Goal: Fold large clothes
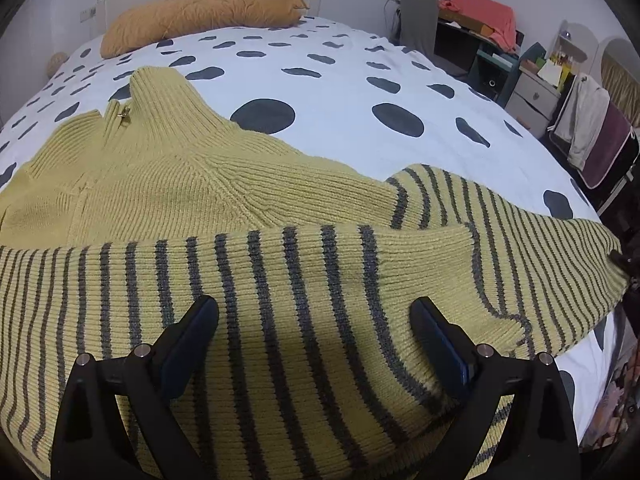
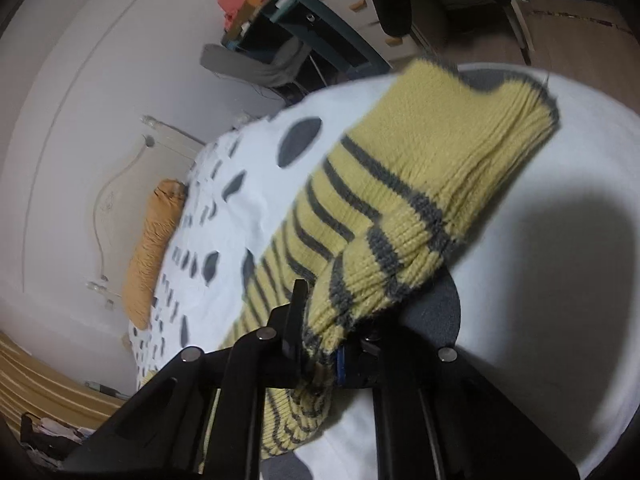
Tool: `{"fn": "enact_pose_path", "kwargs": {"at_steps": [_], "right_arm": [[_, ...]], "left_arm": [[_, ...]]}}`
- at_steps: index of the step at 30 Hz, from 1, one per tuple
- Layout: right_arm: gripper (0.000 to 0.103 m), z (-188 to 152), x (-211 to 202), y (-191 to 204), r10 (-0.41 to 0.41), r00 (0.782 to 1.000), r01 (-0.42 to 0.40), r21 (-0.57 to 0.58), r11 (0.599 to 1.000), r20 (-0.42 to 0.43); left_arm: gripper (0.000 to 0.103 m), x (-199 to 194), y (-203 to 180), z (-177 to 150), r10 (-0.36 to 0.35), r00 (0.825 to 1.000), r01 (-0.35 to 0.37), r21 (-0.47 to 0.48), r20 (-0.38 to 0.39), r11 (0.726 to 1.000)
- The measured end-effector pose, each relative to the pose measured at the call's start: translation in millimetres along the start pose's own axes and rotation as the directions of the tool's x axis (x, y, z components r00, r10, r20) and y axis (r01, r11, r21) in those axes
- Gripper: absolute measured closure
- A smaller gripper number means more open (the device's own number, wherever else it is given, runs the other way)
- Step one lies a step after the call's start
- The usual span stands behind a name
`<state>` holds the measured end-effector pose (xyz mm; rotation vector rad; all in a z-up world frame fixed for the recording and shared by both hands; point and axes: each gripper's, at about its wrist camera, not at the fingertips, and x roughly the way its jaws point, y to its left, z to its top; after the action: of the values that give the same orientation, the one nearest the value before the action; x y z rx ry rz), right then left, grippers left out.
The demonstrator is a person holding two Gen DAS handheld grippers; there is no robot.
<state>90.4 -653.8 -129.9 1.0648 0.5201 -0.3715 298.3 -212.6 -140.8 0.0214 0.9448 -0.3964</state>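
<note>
A yellow knit sweater with grey stripes and a zip collar lies spread on the bed. One striped sleeve is folded across its body. My left gripper is open just above that sleeve, its fingers apart and holding nothing. My right gripper is shut on the striped sleeve cuff and holds it lifted above the bed. The rest of that sleeve hangs away from the gripper.
An orange bolster pillow lies at the head of the bed. A desk with an orange cloth, a drawer unit and a chair with draped clothes stand along the bed's right side.
</note>
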Motion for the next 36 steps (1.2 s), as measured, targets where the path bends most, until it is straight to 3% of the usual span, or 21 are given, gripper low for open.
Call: {"fn": "enact_pose_path", "kwargs": {"at_steps": [4, 8, 12, 15, 18, 22, 25, 27, 29, 31, 33, 35, 36], "right_arm": [[0.092, 10.6, -27.7, 26.9, 0.06, 0.997, -0.057, -0.056, 0.997, 0.051], [0.092, 7.5, -50.1, 92.4, 0.091, 0.991, -0.073, -0.181, 0.981, 0.095], [0.092, -24.5, -60.9, 179.1, 0.149, 0.985, -0.112, -0.33, 0.937, 0.088], [0.092, -66.9, -59.5, 250.3, 0.193, 0.98, -0.151, -0.435, 0.888, 0.054], [0.092, -124.8, -44.4, 310.9, 0.227, 0.974, -0.207, -0.501, 0.84, -0.021], [0.092, -209.3, -4.0, 371.9, 0.214, 0.968, -0.251, -0.559, 0.79, -0.132], [0.092, -286.5, 32.6, 406.9, 0.183, 0.962, -0.27, -0.607, 0.747, -0.202], [0.092, -349.3, 61.5, 426.0, 0.134, 0.961, -0.263, -0.662, 0.701, -0.24], [0.092, -408.3, 89.3, 434.9, 0.077, 0.958, -0.256, -0.708, 0.658, -0.275], [0.091, -460.8, 114.8, 437.5, 0.002, 0.956, -0.235, -0.758, 0.609, -0.295], [0.079, -511.8, 141.0, 432.2, -0.102, 0.939, -0.228, -0.817, 0.53, -0.328], [0.064, -537.8, 152.5, 420.1, -0.161, 0.919, -0.244, -0.841, 0.484, -0.359], [0.064, -541.3, 157.1, 416.4, -0.172, 0.913, -0.25, -0.84, 0.482, -0.37]], "left_arm": [[0.006, -5.3, 3.6, 0.1, -0.009, 1.0, 0.009, -0.024, 0.015, 1.0], [0.007, -12.3, 10.8, 2.0, -0.03, 0.999, 0.032, -0.054, 0.026, 0.998], [0.006, -30.0, 32.5, 0.2, -0.019, 0.999, 0.024, -0.093, 0.051, 0.995], [0.006, -44.1, 65.0, -1.8, 0.016, 0.998, -0.008, -0.135, 0.06, 0.991], [0.006, -59.4, 105.6, -5.5, 0.044, 0.997, -0.033, -0.182, 0.057, 0.983], [0.006, -95.2, 182.5, -22.5, 0.136, 0.988, -0.113, -0.254, 0.076, 0.961], [0.005, -121.8, 245.3, -42.6, 0.203, 0.975, -0.165, -0.318, 0.09, 0.934], [0.005, -134.3, 279.2, -54.0, 0.197, 0.976, -0.153, -0.346, 0.097, 0.926], [0.005, -143.4, 304.1, -64.6, 0.239, 0.967, -0.192, -0.375, 0.084, 0.907], [0.005, -150.6, 329.3, -76.1, 0.226, 0.97, -0.172, -0.412, 0.086, 0.895], [0.005, -155.8, 346.2, -85.4, 0.228, 0.97, -0.17, -0.434, 0.085, 0.885], [0.005, -155.4, 352.6, -89.6, 0.251, 0.966, -0.204, -0.42, 0.058, 0.884], [0.005, -155.2, 355.7, -91.7, 0.246, 0.967, -0.198, -0.42, 0.063, 0.885]]}}
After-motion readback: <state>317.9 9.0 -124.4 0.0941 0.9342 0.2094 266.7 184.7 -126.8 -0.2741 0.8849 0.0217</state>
